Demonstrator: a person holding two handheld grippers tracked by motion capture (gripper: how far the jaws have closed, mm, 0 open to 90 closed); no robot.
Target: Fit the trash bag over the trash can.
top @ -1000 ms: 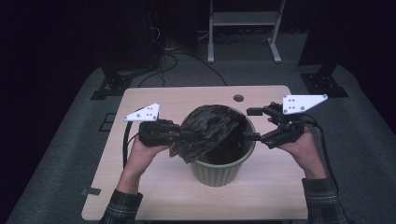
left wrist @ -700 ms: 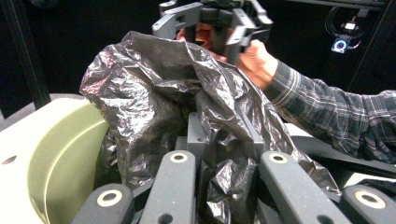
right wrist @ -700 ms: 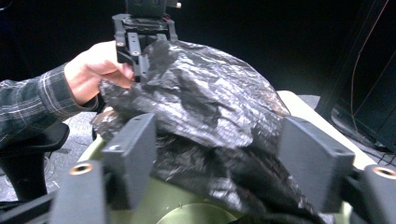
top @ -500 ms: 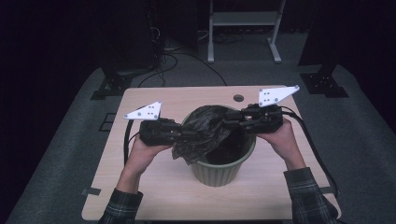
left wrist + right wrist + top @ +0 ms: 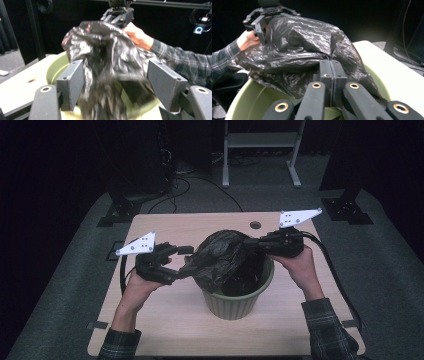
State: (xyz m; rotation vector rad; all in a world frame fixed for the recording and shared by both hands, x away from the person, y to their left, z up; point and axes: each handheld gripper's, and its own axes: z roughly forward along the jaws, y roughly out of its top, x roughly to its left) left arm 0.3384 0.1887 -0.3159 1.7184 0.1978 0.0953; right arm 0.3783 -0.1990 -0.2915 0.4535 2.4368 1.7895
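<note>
- Bag (image 5: 225, 257): black plastic, crumpled, at the centre of the high view; it is draped over the mouth of the bin (image 5: 237, 302) and partly hangs inside. It is not yet spread around the rim.
- Bin: pale green, round, upright on the table (image 5: 165, 320), at centre frame.
- Right gripper (image 5: 252, 241): seen right of centre in the high view. Its jaws have just been closing and are pressed together on a fold of the bag at the bin's far-right rim; the pinch is seen at lower centre of the right gripper view (image 5: 329, 72).
- Left gripper (image 5: 187, 260): seen left of centre. Its jaws have just been opening and stand wide; the bag lies between them, but no pad is seen to press on it (image 5: 110, 82).
- Step judged in hand: the bag's mouth is being opened over the bin.
- Handling advised: the right pinch is best kept firm as an anchor; a single layer at the bag's left edge is best taken by the left gripper, not the bunched middle; the film is to be drawn outward gently, since it may tear or slip.
</note>
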